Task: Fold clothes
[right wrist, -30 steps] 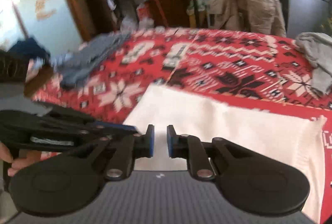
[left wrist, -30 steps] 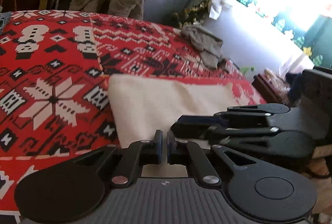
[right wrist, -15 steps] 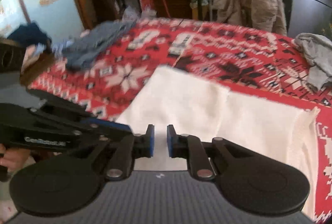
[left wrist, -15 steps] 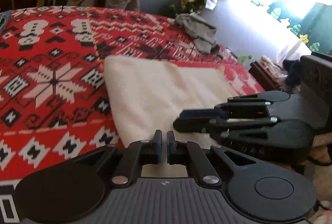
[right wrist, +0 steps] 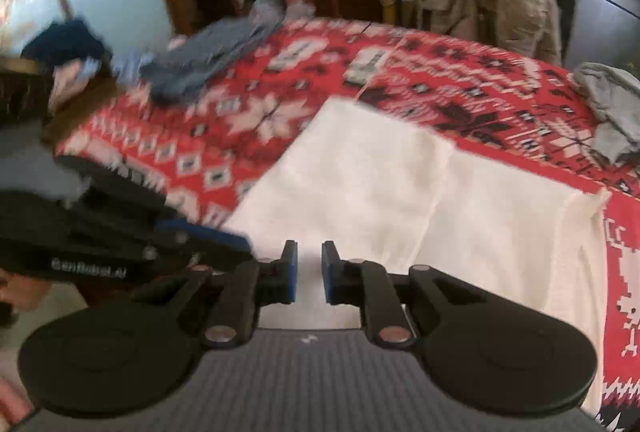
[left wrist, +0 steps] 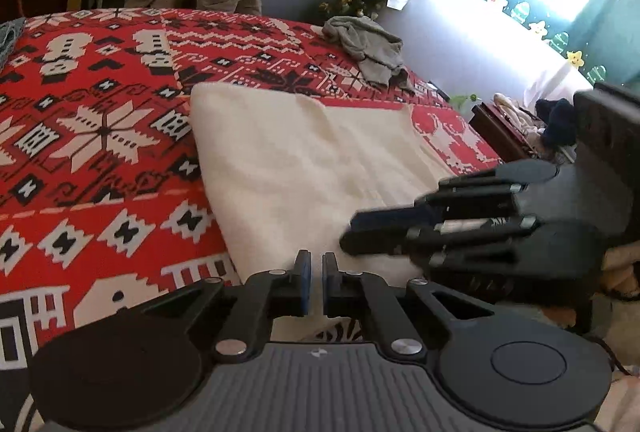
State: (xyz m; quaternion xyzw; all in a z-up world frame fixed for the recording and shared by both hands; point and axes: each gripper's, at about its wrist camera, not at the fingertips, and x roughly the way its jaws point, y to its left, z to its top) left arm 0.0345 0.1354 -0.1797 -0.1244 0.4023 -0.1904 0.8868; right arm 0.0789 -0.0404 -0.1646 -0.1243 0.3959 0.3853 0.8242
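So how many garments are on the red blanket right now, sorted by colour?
Cream: 1, the cream garment by the grippers
Grey: 1, the grey garment crumpled at the far edge
Blue-grey: 1, the blue-grey garment, blurred, possibly a pile
Total: 3

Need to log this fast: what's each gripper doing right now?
Left gripper: shut, nothing visibly held.
Right gripper: narrow gap; grip cannot be told.
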